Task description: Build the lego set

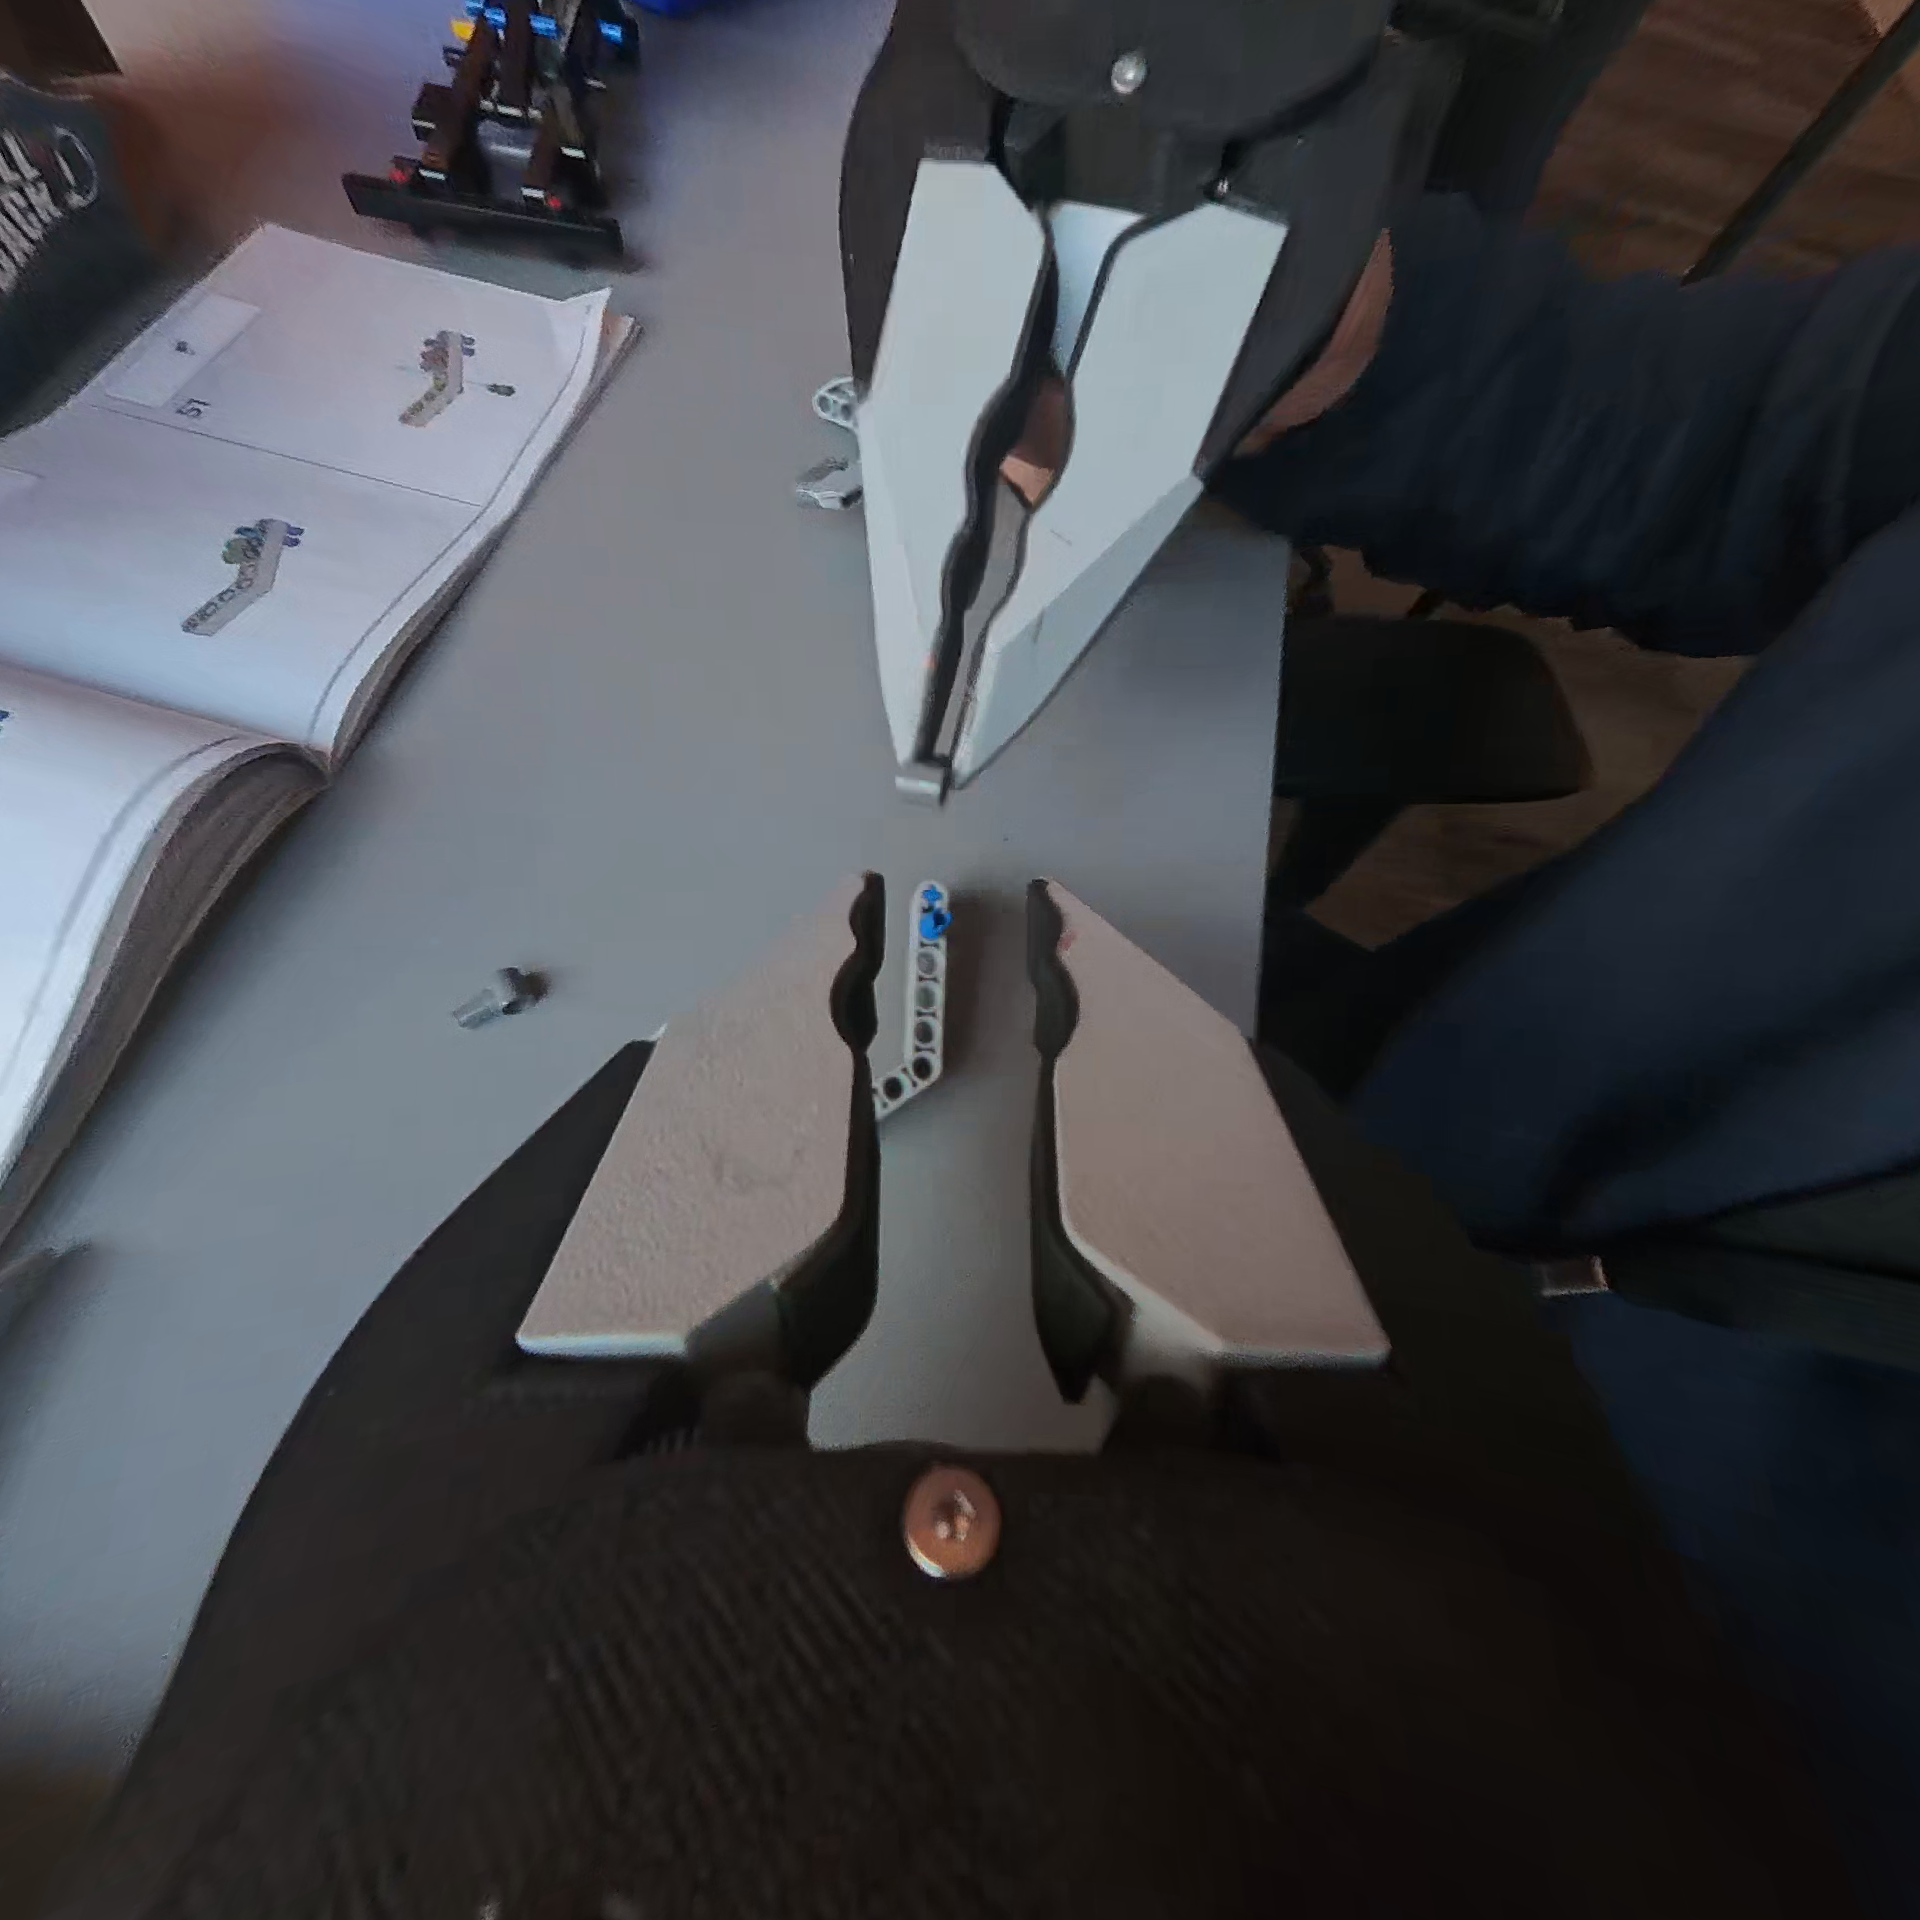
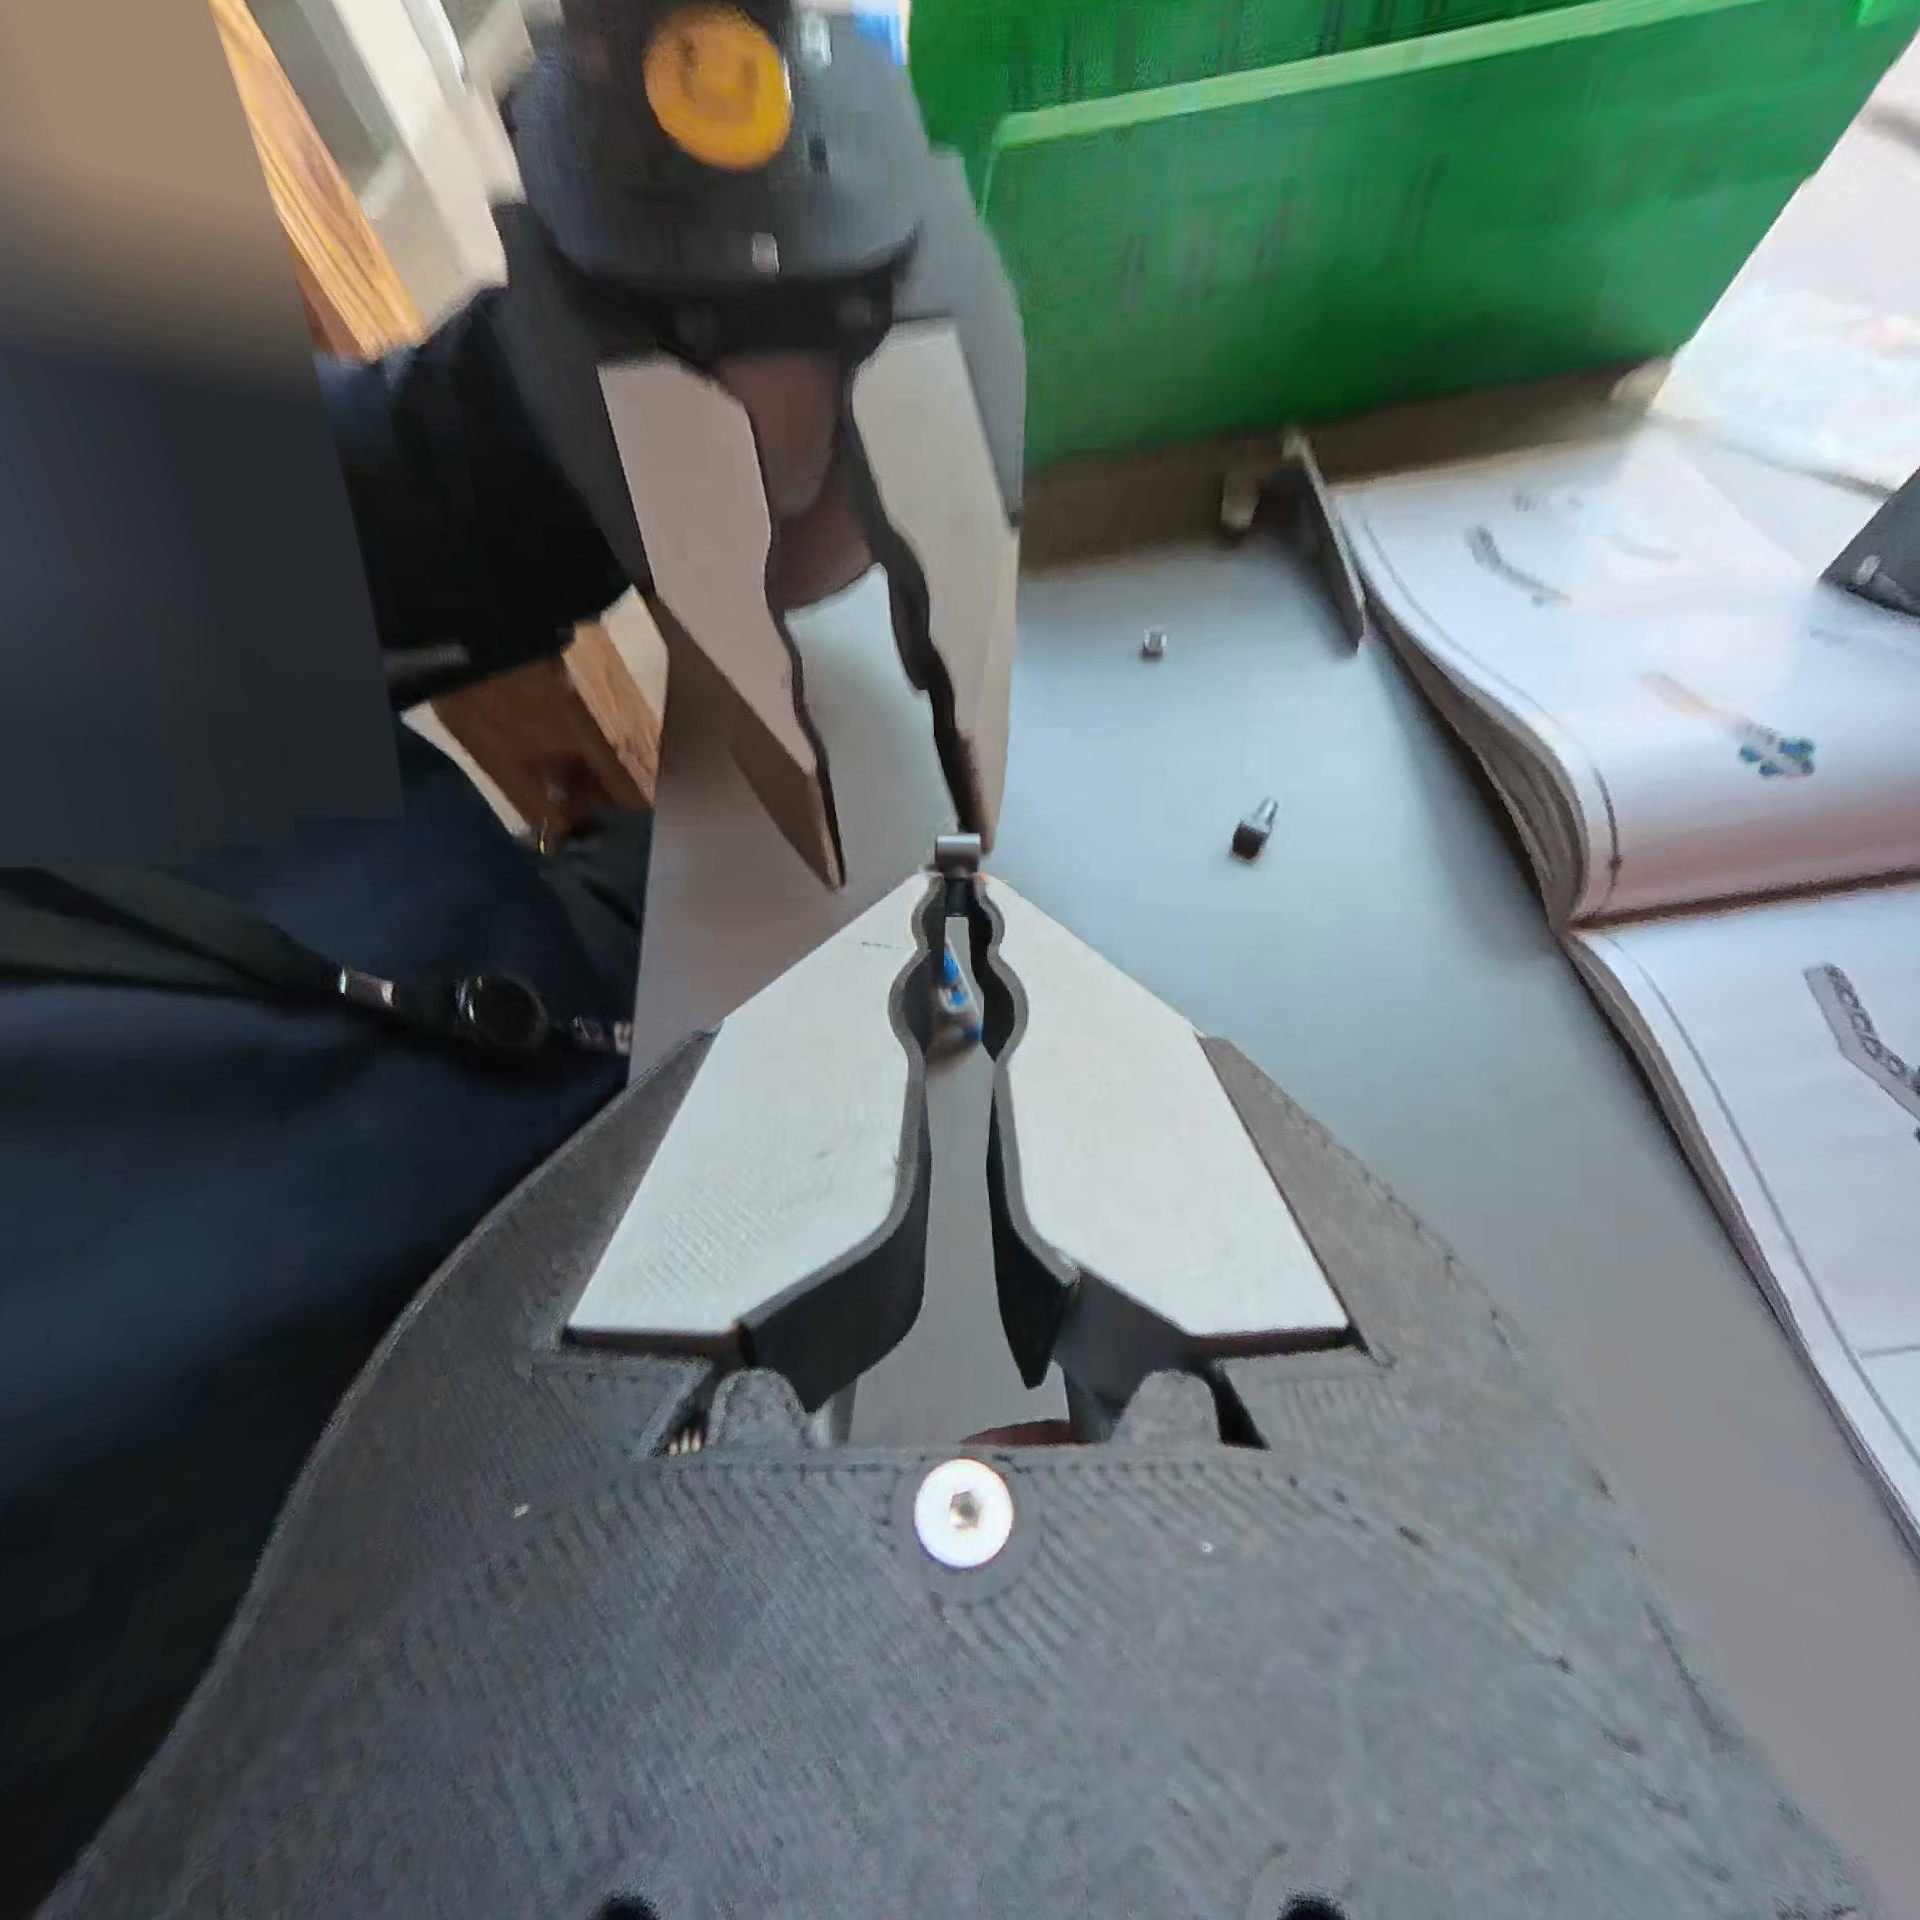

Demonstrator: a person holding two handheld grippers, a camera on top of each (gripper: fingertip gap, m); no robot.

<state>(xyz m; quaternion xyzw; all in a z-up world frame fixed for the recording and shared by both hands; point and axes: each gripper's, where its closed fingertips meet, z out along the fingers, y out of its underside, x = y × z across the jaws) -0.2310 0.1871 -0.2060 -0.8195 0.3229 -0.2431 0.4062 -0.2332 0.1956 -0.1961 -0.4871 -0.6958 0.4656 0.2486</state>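
A grey angled beam (image 1: 923,1003) with a blue pin at its far end lies on the grey table (image 1: 675,727). My left gripper (image 1: 954,888) is open, one finger on each side of the beam. My right gripper (image 1: 930,769) comes in from the far side, shut on a small grey pin (image 1: 923,781), which it holds just beyond the beam's blue end. In the right wrist view, my right gripper (image 2: 951,883) pinches the small pin (image 2: 956,852) at its tips. The beam (image 2: 951,997) shows through the gap behind the tips. The open left gripper (image 2: 902,847) faces it.
An open instruction booklet (image 1: 260,499) lies left of the grippers and also shows in the right wrist view (image 2: 1662,675). A loose grey pin (image 1: 499,997) lies near it. A dark partial build (image 1: 499,135) and small grey parts (image 1: 831,400) lie farther back. A green box (image 2: 1403,239) stands behind. The table edge (image 1: 1273,831) is close on the right. The dark partial build (image 1: 499,135) is about equally far from each gripper, around 35 centimetres.
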